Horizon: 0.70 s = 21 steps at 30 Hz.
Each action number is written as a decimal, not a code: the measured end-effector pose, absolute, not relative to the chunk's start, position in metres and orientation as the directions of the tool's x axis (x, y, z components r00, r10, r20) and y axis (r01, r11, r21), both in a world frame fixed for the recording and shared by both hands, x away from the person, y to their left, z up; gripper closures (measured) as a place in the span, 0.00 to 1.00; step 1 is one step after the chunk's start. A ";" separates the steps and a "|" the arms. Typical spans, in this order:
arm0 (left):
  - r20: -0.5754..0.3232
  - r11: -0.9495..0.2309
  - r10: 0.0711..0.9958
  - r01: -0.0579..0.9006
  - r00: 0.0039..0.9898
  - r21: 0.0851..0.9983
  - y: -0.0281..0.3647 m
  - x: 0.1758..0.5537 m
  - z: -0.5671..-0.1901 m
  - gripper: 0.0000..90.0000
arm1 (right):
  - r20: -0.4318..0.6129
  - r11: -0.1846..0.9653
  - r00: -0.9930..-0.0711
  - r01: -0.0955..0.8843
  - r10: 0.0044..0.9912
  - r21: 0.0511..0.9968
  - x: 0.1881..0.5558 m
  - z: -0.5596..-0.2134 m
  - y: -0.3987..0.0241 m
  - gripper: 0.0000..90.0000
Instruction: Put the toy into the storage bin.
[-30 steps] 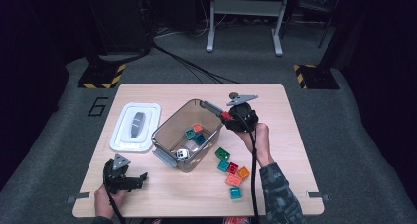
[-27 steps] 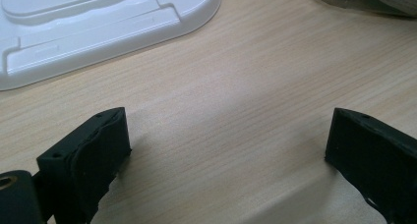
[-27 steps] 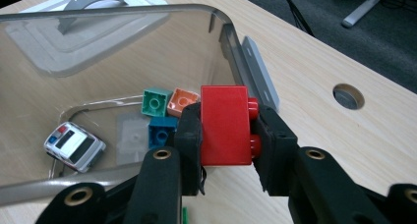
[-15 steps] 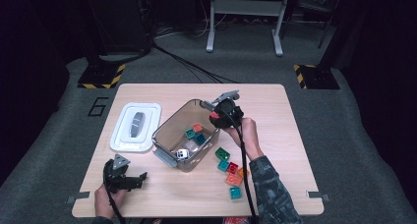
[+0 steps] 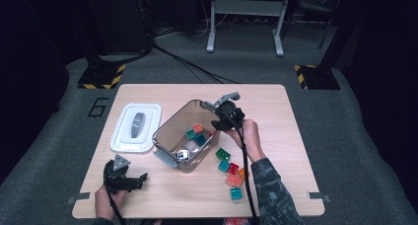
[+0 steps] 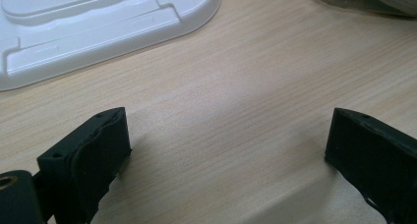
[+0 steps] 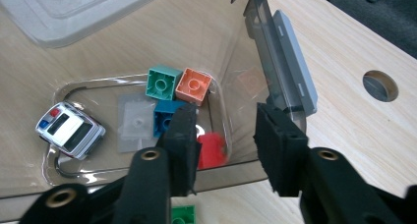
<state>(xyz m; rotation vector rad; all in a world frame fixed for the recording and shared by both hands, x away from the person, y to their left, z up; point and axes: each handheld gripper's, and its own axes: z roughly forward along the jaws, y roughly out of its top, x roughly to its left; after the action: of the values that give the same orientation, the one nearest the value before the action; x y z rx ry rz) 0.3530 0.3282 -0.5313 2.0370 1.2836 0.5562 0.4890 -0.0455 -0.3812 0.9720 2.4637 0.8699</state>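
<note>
1. Right gripper hung over the near-right rim of the clear plastic bin, which sat mid-table.
2. Its jaws had just been opening; in the right gripper view they stood apart with nothing pinched between the pads.
3. A red block, blurred, showed in that view just past the left jaw, inside the bin near the wall; couldn't tell if it rested on the floor of the bin or was in the air.
4. Also in the bin: green block touching an orange block, a blue block just below them, a clear flat piece and a toy police car at the left end.
5. Bin's grey latch stood flipped up next to the right jaw.
6. Loose blocks lay on the table right of the bin, close to the person's right forearm.
7. White lid lay flat left of the bin, just beside it.
8. Left gripper rested low at the near-left table edge, well apart from the bin.
9. In the left gripper view its jaws were wide apart, bare wood between them, the lid's corner ahead.
</note>
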 end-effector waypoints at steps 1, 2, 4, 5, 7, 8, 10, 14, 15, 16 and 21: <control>0.006 -0.300 0.904 0.623 0.428 0.723 0.328 0.353 -0.532 0.03 | -0.097 0.571 -0.697 0.489 0.710 0.660 0.488 -0.381 -0.046 0.65; 0.007 -0.302 0.903 0.624 0.429 0.721 0.328 0.353 -0.531 0.03 | -0.096 0.572 -0.702 0.483 0.705 0.663 0.487 -0.380 -0.047 0.61; 0.008 -0.300 0.904 0.623 0.427 0.722 0.328 0.353 -0.531 0.03 | -0.087 0.555 -0.693 0.489 0.715 0.673 0.484 -0.378 -0.050 0.54; 0.004 -0.304 0.902 0.627 0.432 0.717 0.329 0.353 -0.531 0.03 | -0.088 0.553 -0.694 0.483 0.714 0.679 0.483 -0.377 -0.052 0.51; 0.006 -0.299 0.904 0.622 0.427 0.724 0.328 0.353 -0.532 0.03 | -0.091 0.543 -0.685 0.481 0.723 0.689 0.478 -0.375 -0.056 0.45; 0.005 -0.302 0.903 0.625 0.431 0.720 0.328 0.353 -0.531 0.03 | -0.087 0.536 -0.682 0.483 0.726 0.692 0.475 -0.375 -0.058 0.43; 0.007 -0.302 0.903 0.624 0.430 0.721 0.328 0.353 -0.531 0.03 | -0.072 0.519 -0.675 0.490 0.734 0.700 0.470 -0.375 -0.065 0.40; 0.006 -0.304 0.902 0.626 0.431 0.718 0.328 0.353 -0.531 0.03 | -0.048 0.494 -0.665 0.503 0.745 0.709 0.459 -0.380 -0.081 0.30; 0.007 -0.305 0.902 0.625 0.432 0.718 0.328 0.353 -0.531 0.03 | -0.036 0.485 -0.661 0.512 0.750 0.709 0.456 -0.382 -0.085 0.28; 0.007 -0.304 0.902 0.625 0.431 0.719 0.328 0.353 -0.531 0.03 | -0.037 0.484 -0.659 0.512 0.751 0.710 0.454 -0.385 -0.090 0.26; 0.006 -0.305 0.902 0.627 0.432 0.717 0.328 0.353 -0.531 0.03 | 0.007 0.447 -0.633 0.554 0.774 0.702 0.440 -0.402 -0.109 0.19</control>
<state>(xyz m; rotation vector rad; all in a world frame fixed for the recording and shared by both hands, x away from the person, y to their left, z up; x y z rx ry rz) 0.3529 0.3285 -0.5309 2.0420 1.2827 0.5494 0.4398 -0.1092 -0.4025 1.1355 2.3877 0.9836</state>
